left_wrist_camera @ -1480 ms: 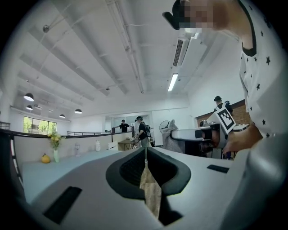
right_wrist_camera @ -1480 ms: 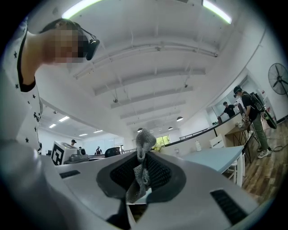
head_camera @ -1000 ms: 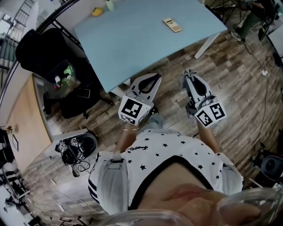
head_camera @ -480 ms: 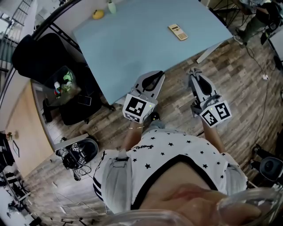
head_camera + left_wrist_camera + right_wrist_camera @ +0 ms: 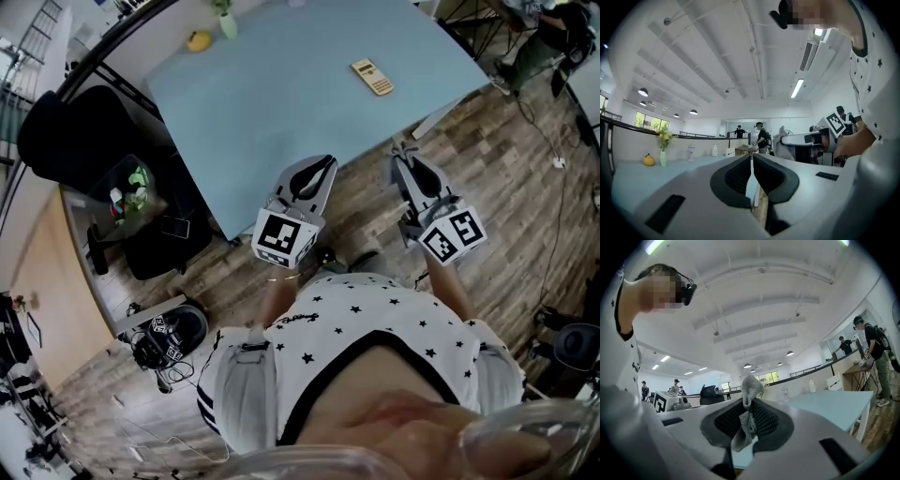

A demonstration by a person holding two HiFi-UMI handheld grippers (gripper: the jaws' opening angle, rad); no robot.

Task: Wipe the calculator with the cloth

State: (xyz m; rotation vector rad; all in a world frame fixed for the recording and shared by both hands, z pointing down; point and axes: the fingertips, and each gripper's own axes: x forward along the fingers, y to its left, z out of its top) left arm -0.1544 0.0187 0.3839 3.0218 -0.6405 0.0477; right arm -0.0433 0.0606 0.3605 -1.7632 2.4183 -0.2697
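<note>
The beige calculator [image 5: 371, 77] lies flat on the pale blue table [image 5: 281, 94], toward its far right corner. Both grippers are held in front of the person, short of the table's near edge and well away from the calculator. My left gripper [image 5: 317, 167] points up toward the table with its jaws pressed together and nothing between them [image 5: 752, 161]. My right gripper [image 5: 405, 156] is shut on a grey knitted cloth [image 5: 749, 416], whose top sticks out above the jaws. The cloth shows as a small tuft [image 5: 403, 150] at the jaw tips in the head view.
A yellow fruit [image 5: 198, 40] and a green vase [image 5: 225, 21] stand at the table's far left corner. A black chair [image 5: 89, 131] with a bin of clutter sits left of the table. Black gear [image 5: 164, 330] and cables lie on the wooden floor. Other people stand farther off.
The view has shifted a little against the table. Both grippers stay held in front of the body with the same jaw states; the cloth stays in the right one.
</note>
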